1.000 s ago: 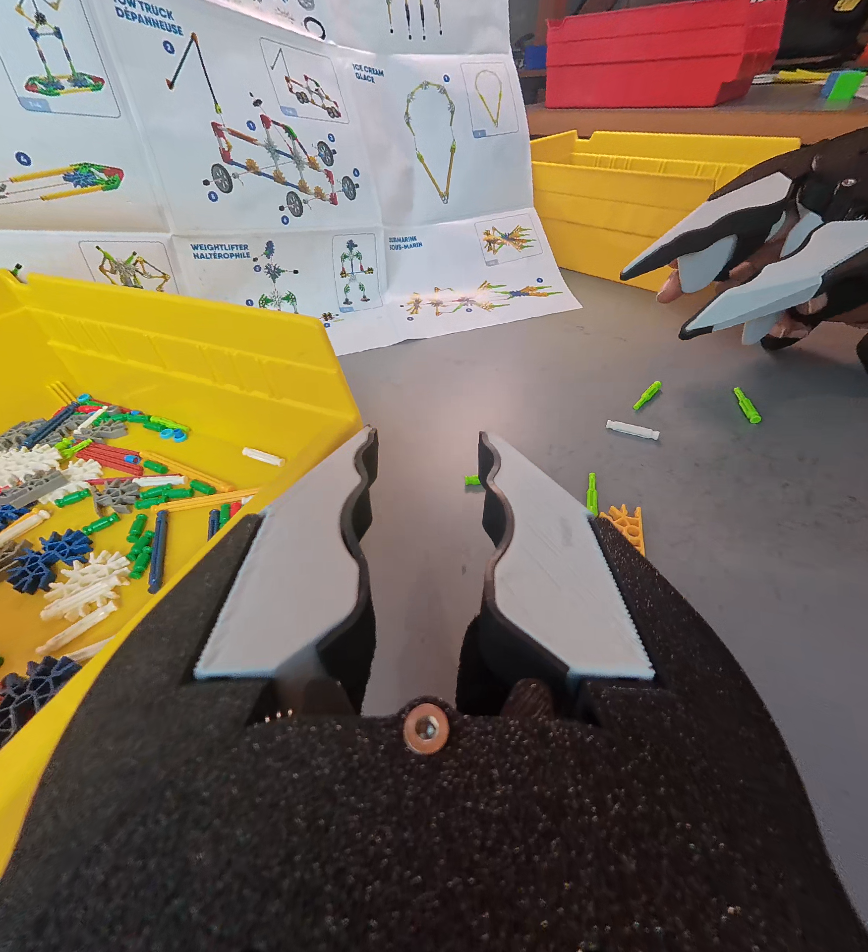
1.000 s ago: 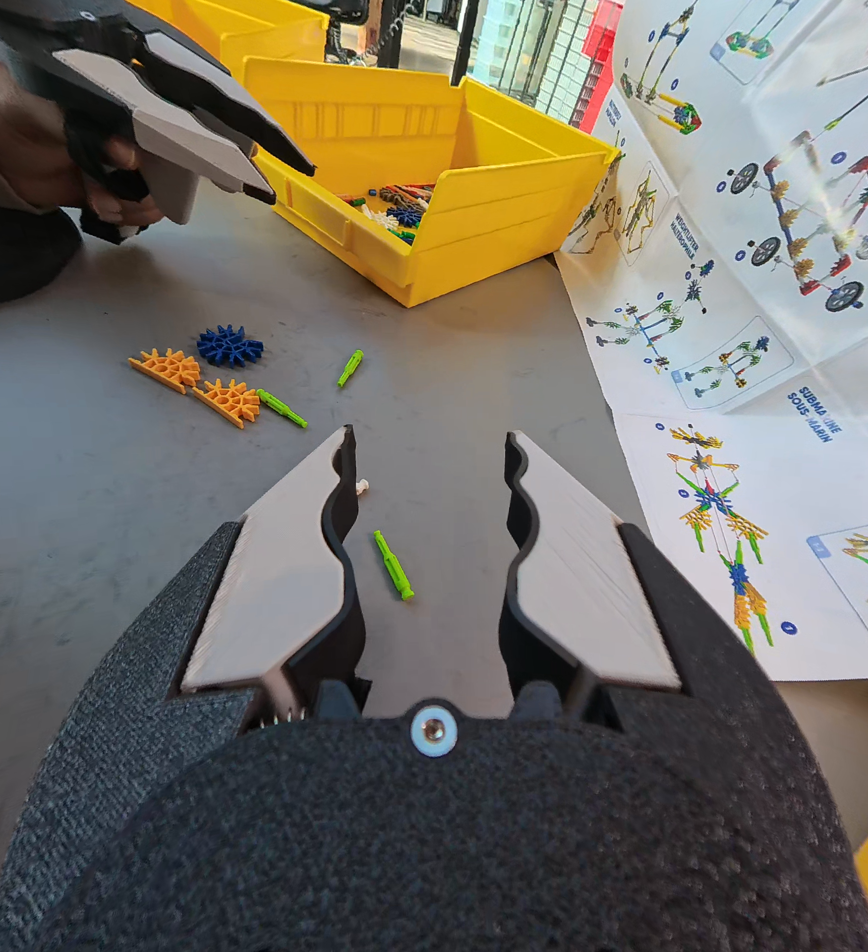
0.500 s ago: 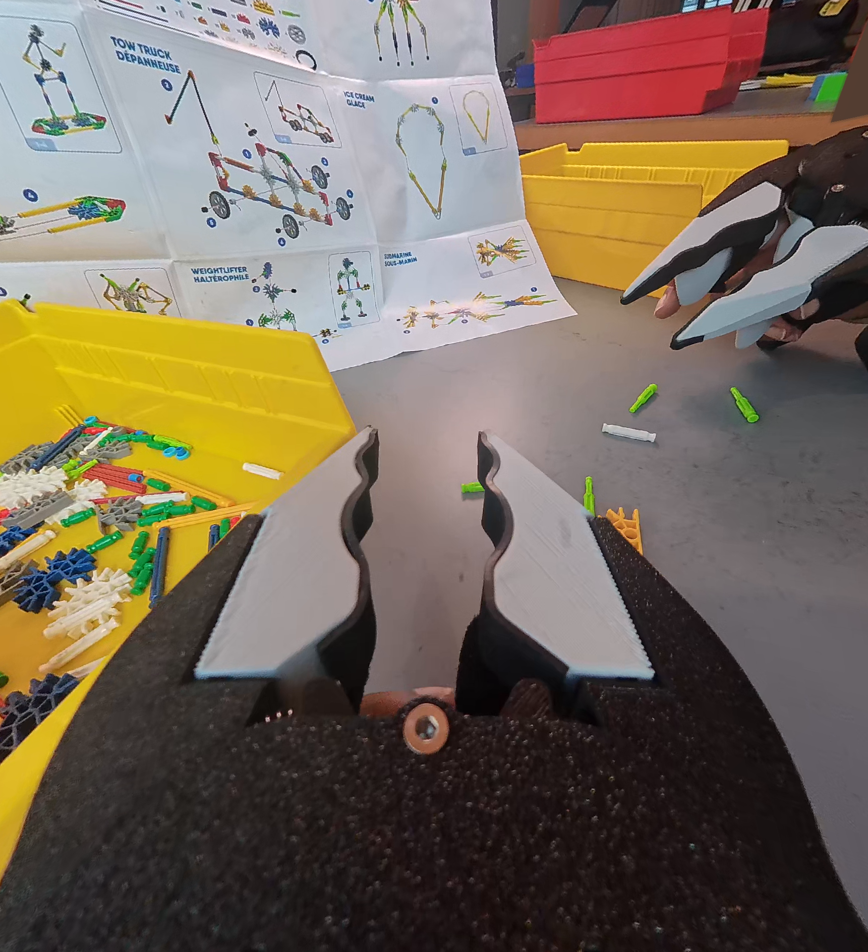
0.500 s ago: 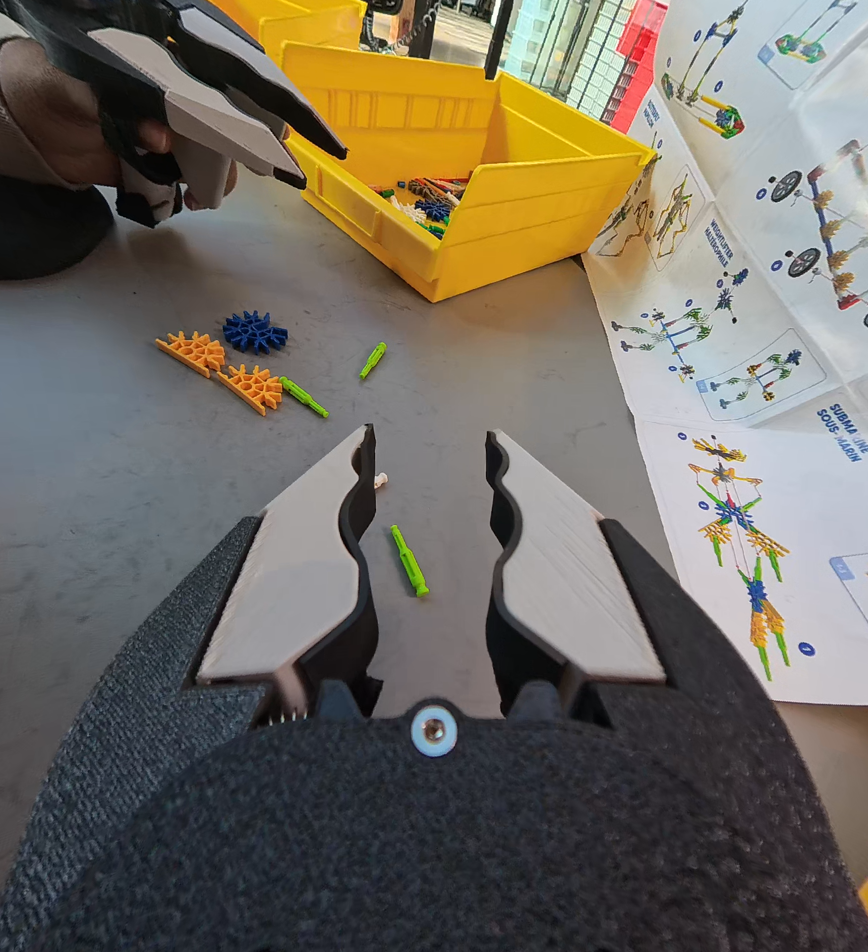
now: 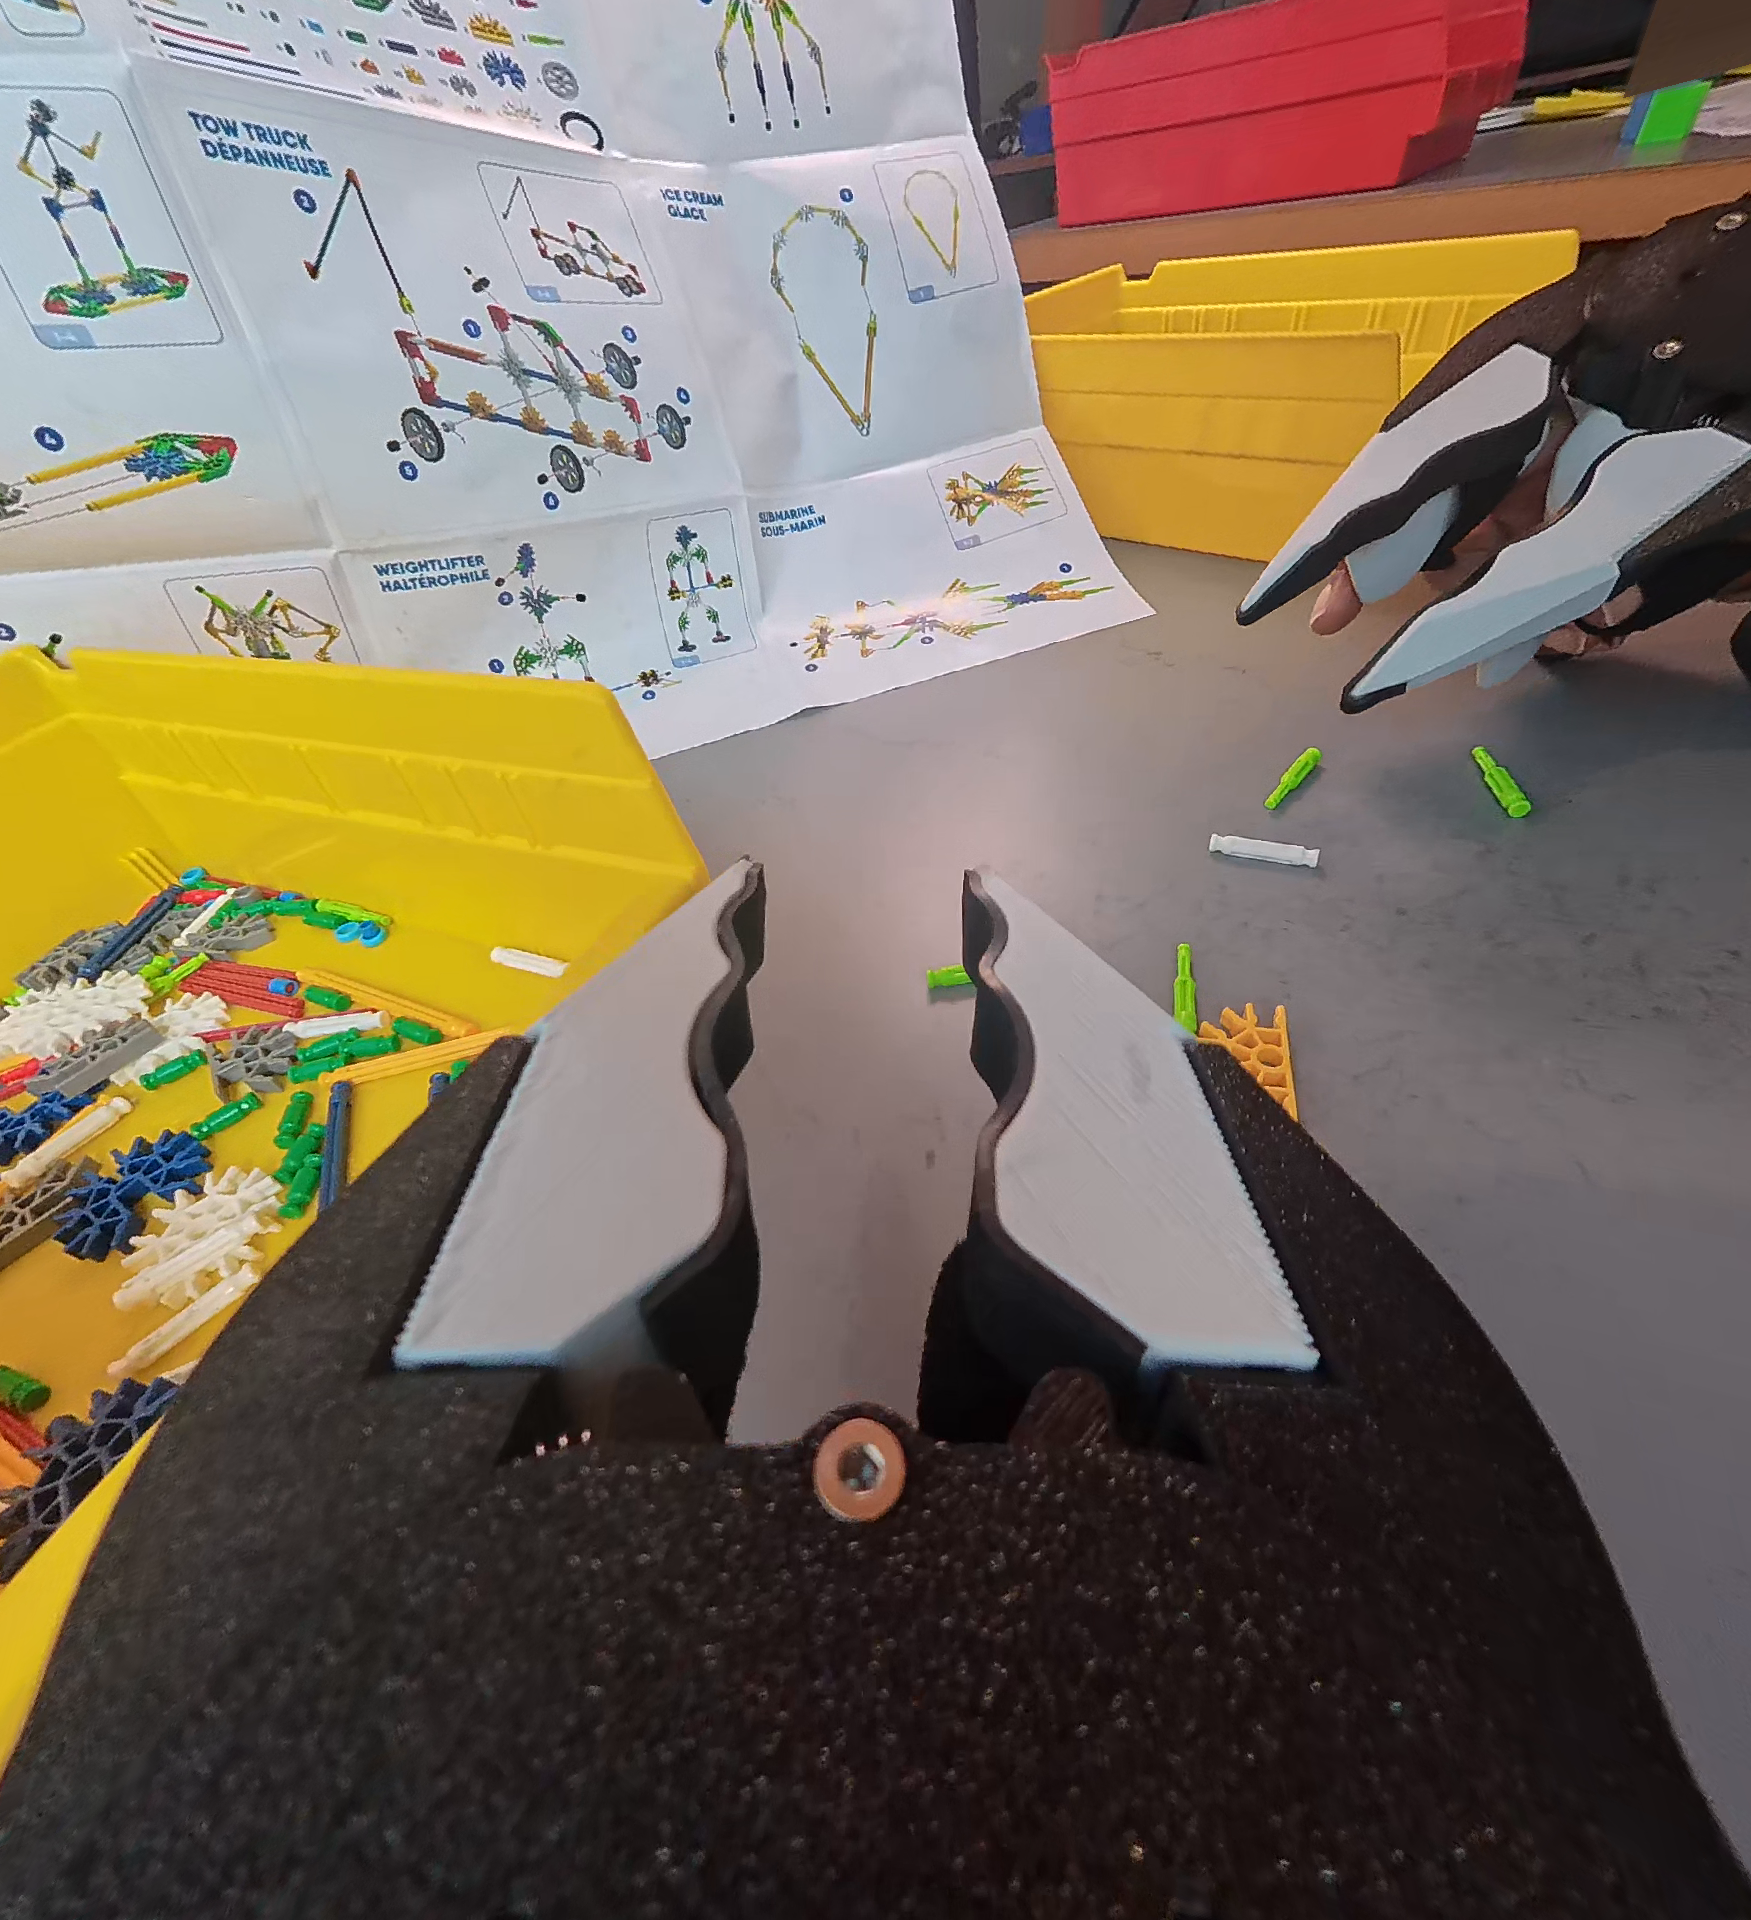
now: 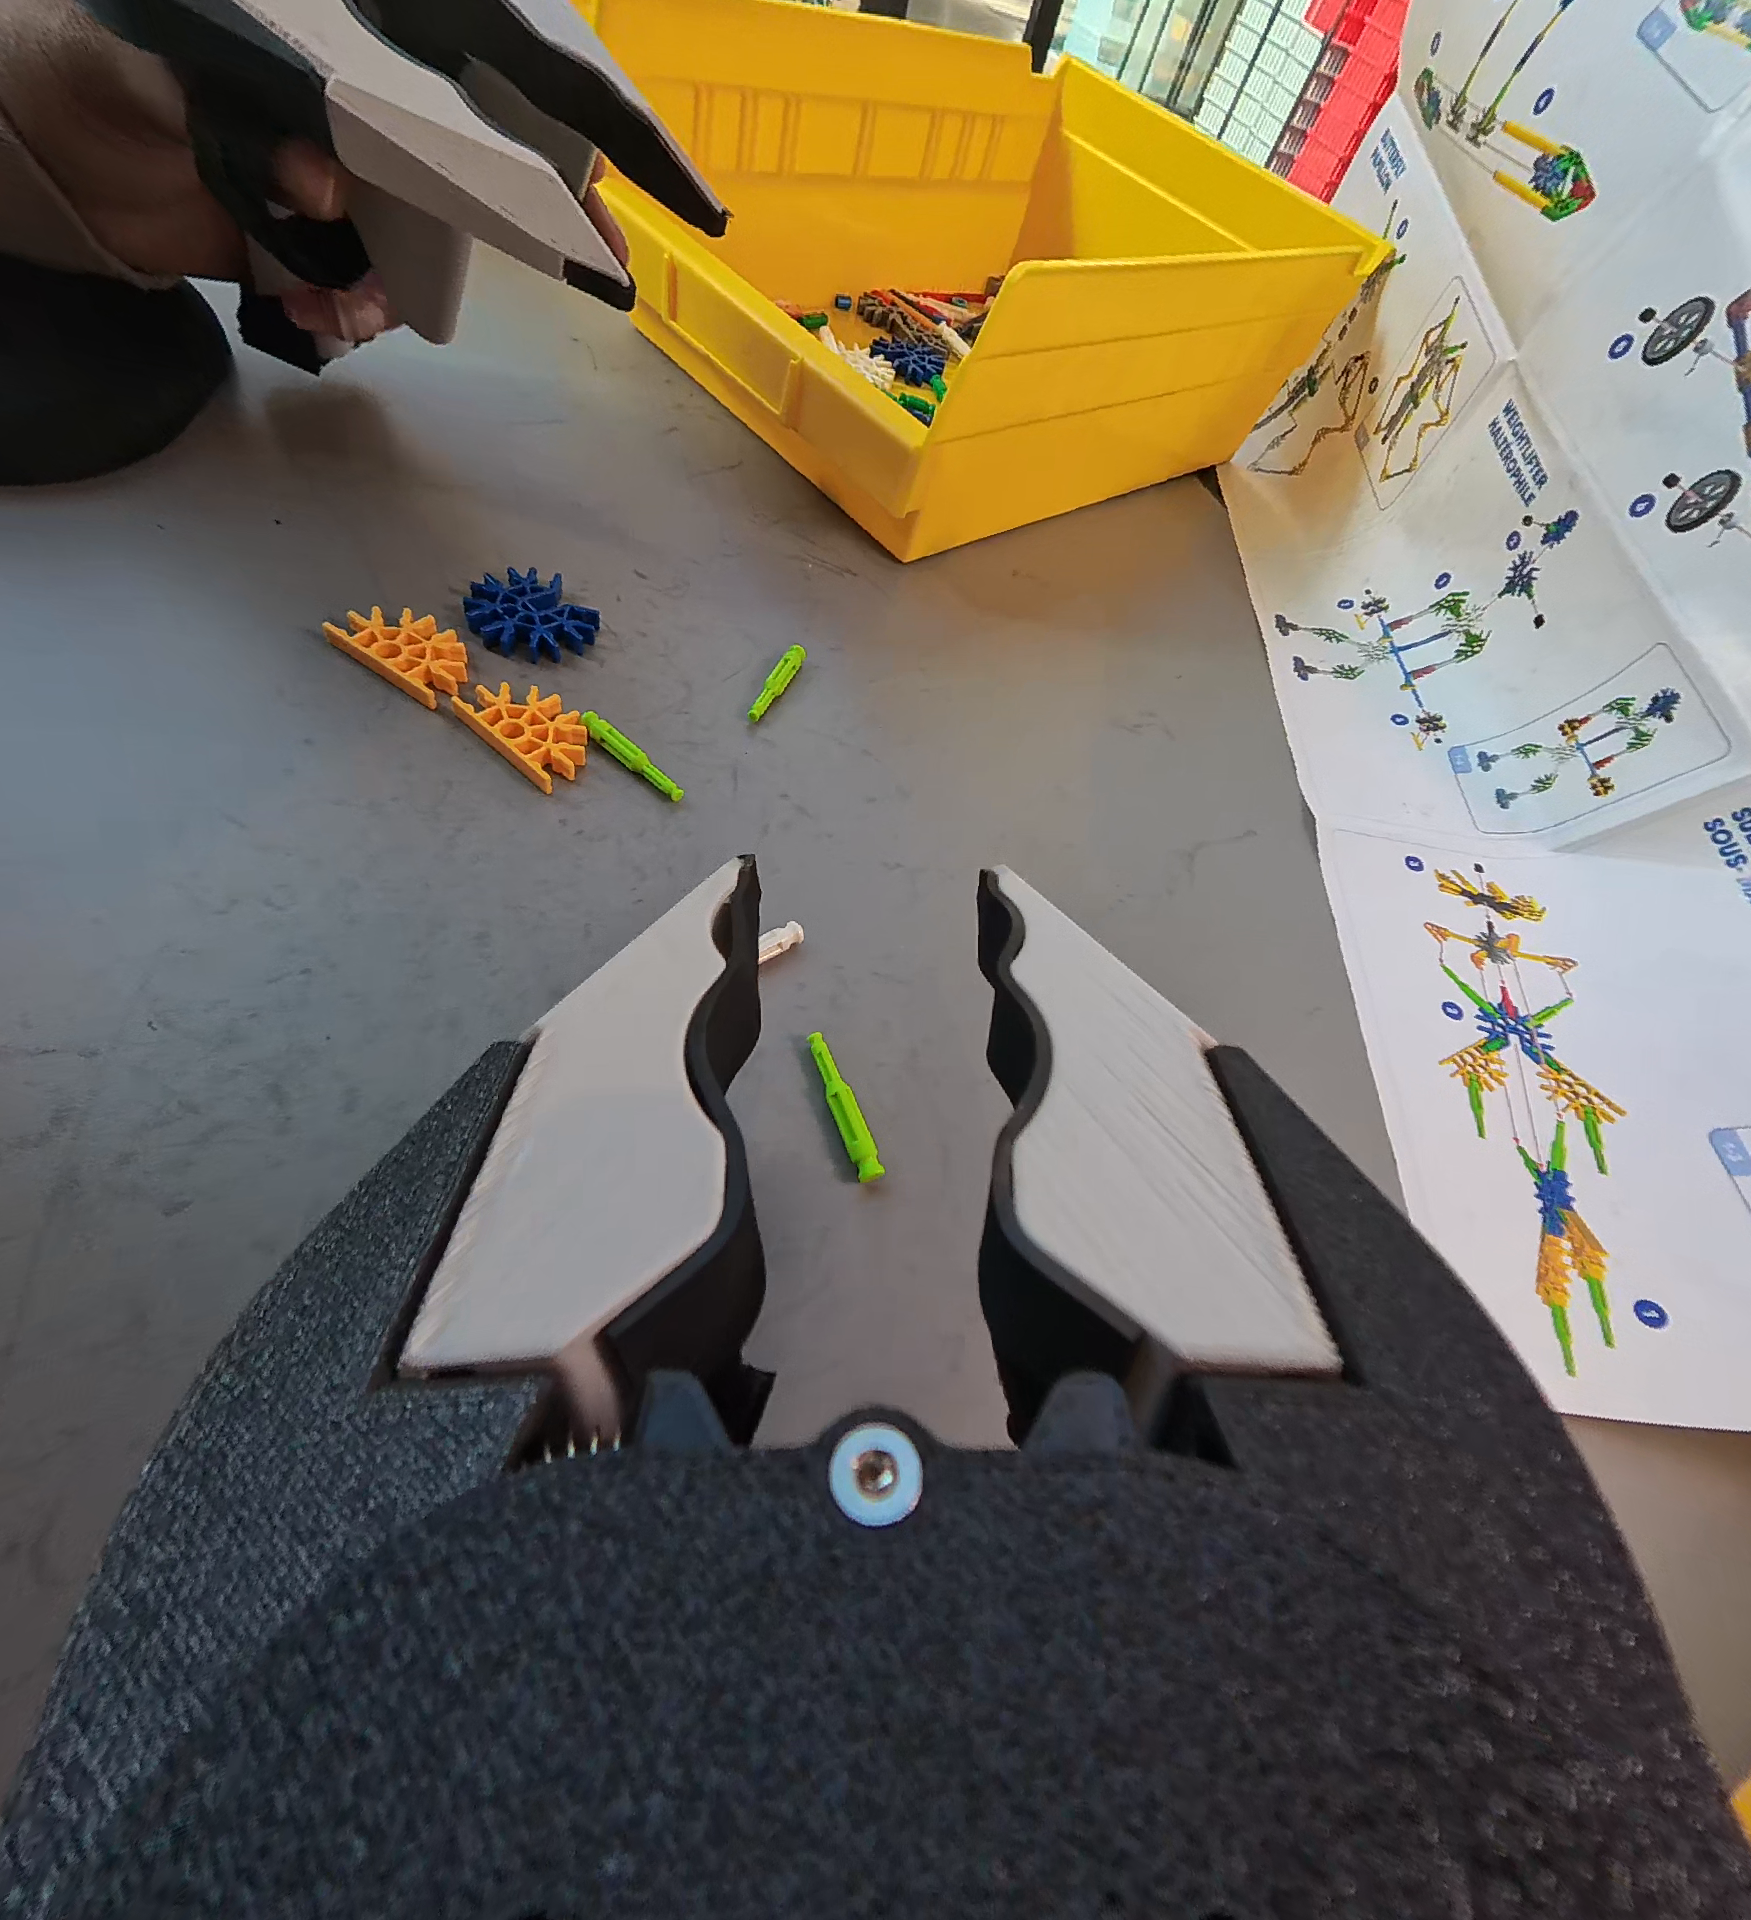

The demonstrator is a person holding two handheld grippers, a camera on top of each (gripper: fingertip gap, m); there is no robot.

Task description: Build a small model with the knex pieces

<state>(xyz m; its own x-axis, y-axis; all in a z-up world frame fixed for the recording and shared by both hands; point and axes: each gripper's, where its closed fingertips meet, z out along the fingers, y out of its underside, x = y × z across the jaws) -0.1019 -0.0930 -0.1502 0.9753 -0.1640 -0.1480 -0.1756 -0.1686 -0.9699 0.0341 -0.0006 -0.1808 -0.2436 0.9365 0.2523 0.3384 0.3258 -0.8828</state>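
Observation:
My right gripper [image 6: 860, 878] is open and empty, low over the grey table, with a short green rod [image 6: 845, 1107] lying between its fingers and a white rod [image 6: 779, 940] by its left fingertip. My left gripper [image 5: 855, 883] is open and empty beside a yellow bin [image 5: 351, 790] of mixed building pieces. Each gripper also shows in the other's view: the right one [image 5: 1297, 655], the left one [image 6: 668, 249]. Two orange half-wheel connectors [image 6: 403, 649] [image 6: 528, 727], a blue snowflake connector [image 6: 530, 613] and two more green rods [image 6: 632, 755] [image 6: 777, 681] lie loose on the table.
A folded instruction sheet [image 5: 497, 343] stands behind the bin and spreads onto the table [image 6: 1577, 935]. More yellow bins [image 5: 1224, 416] and a red bin [image 5: 1266, 114] are at the back. A dark rounded object [image 6: 50, 374] sits under the left hand. The right gripper is farther from the blue snowflake connector [image 6: 530, 613], some 15 cm, than the left, some 8 cm.
My right gripper's jaws narrowed from their widest and it moved forward, so the green rod sits deeper between the fingers. The left gripper drifted slightly toward the bin.

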